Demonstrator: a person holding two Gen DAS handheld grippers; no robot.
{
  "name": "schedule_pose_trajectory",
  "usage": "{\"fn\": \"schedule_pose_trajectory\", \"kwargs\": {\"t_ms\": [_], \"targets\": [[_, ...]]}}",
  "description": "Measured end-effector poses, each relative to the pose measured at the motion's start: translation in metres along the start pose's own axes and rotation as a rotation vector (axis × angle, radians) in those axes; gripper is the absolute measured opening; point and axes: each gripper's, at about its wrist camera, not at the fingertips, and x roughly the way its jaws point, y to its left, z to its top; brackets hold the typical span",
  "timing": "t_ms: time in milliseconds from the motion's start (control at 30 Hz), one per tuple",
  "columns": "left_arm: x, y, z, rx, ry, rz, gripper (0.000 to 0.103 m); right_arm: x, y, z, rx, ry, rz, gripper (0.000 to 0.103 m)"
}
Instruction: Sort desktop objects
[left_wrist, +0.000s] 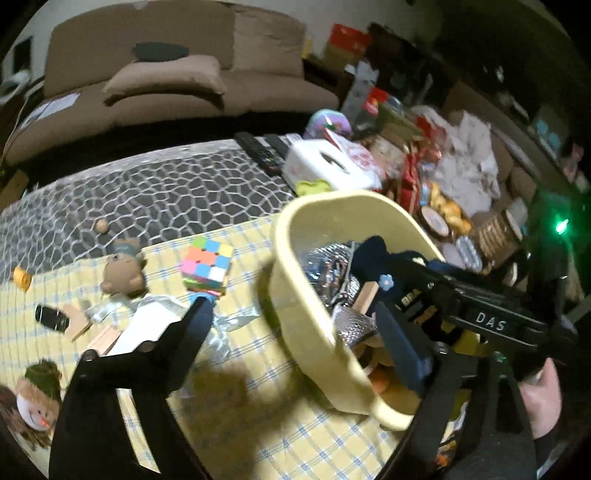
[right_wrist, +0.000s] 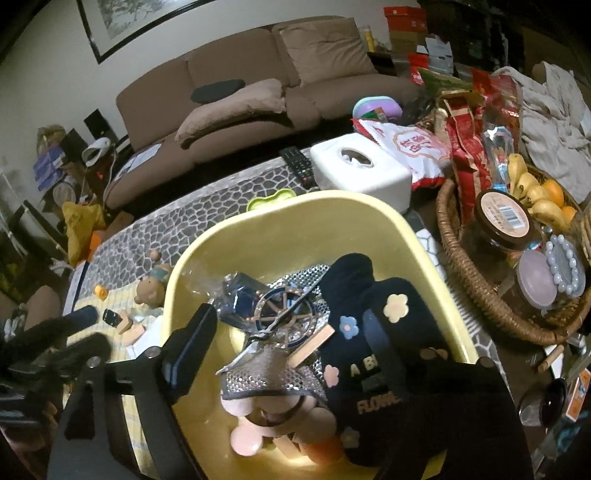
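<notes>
A pale yellow bin (left_wrist: 314, 332) (right_wrist: 258, 229) stands on a yellow checked cloth (left_wrist: 258, 406). It holds a dark flowered pouch (right_wrist: 369, 325), a silver sparkly bag (right_wrist: 273, 369), a wooden clip (right_wrist: 314, 345) and pink pieces. My left gripper (left_wrist: 295, 328) is open, its fingers straddling the bin's near wall. My right gripper (right_wrist: 291, 336) is open and empty above the bin's contents. Left on the cloth lie a colour cube (left_wrist: 207, 269), a bear figure (left_wrist: 123, 273), a black cylinder (left_wrist: 51, 317), wooden blocks (left_wrist: 79, 321), a white packet and a snowman doll (left_wrist: 37, 398).
A white tissue box (right_wrist: 360, 170), remotes (right_wrist: 299, 164) and a green dish (right_wrist: 271, 197) lie behind the bin on the patterned table (left_wrist: 147, 192). A wicker basket (right_wrist: 480, 295) with jars and fruit stands to the right. A brown sofa (right_wrist: 258, 92) is beyond.
</notes>
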Motion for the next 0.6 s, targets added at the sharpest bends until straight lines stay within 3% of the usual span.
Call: {"fn": "schedule_pose_trajectory", "kwargs": {"t_ms": [133,367,600], "targets": [[-0.016,0.023,-0.006,-0.049,-0.026,0.002,0.100,0.002,0.015,-0.001,-0.033,-0.001,0.004,0.103],[-0.034,0.061,-0.029,-0.103,-0.053,0.053,0.103,0.004,0.047,-0.002,-0.088,-0.003,0.030,0.102],[-0.012,0.092,-0.068,-0.152,0.019,0.081,0.103,-0.006,0.077,0.001,-0.087,-0.041,0.107,0.102]]}}
